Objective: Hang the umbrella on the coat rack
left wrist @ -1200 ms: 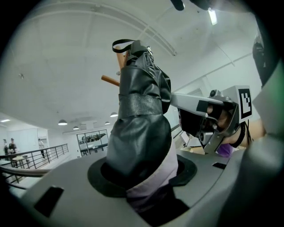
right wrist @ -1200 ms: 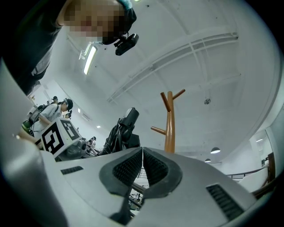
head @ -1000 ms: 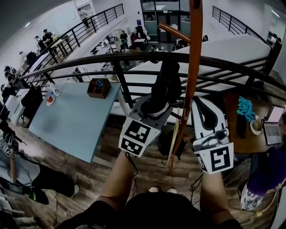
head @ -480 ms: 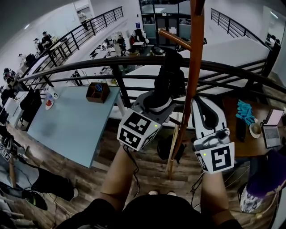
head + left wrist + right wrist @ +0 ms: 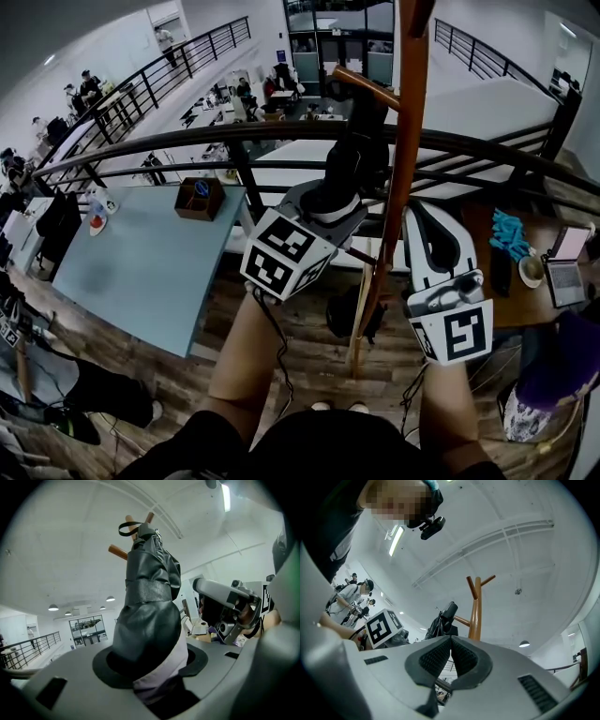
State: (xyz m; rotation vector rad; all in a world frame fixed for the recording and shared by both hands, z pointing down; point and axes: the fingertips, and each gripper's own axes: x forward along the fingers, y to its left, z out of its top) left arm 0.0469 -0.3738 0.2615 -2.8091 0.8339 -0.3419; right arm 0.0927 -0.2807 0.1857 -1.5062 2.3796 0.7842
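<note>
My left gripper [image 5: 339,194] is shut on the lower end of a black folded umbrella [image 5: 358,150], which stands upright. Its top reaches an angled peg [image 5: 367,84] of the wooden coat rack [image 5: 406,159]. In the left gripper view the umbrella [image 5: 149,602] fills the space between the jaws, and its strap loop [image 5: 128,527] sits beside the rack's pegs [image 5: 117,551]. My right gripper [image 5: 424,217] hangs just right of the rack's pole, shut and empty. In the right gripper view its pads [image 5: 438,657] meet, with the rack [image 5: 475,613] and the umbrella [image 5: 446,616] beyond them.
A black railing [image 5: 234,131] runs behind the rack, with a lower floor and people beyond it. A light-blue table [image 5: 141,262] with a wooden box [image 5: 200,197] stands to the left. A desk with a laptop [image 5: 567,258] is on the right. A dark bag [image 5: 345,314] lies at the pole's foot.
My left gripper has carried the umbrella upward and further toward the rack's peg. The right gripper has stayed in place beside the pole.
</note>
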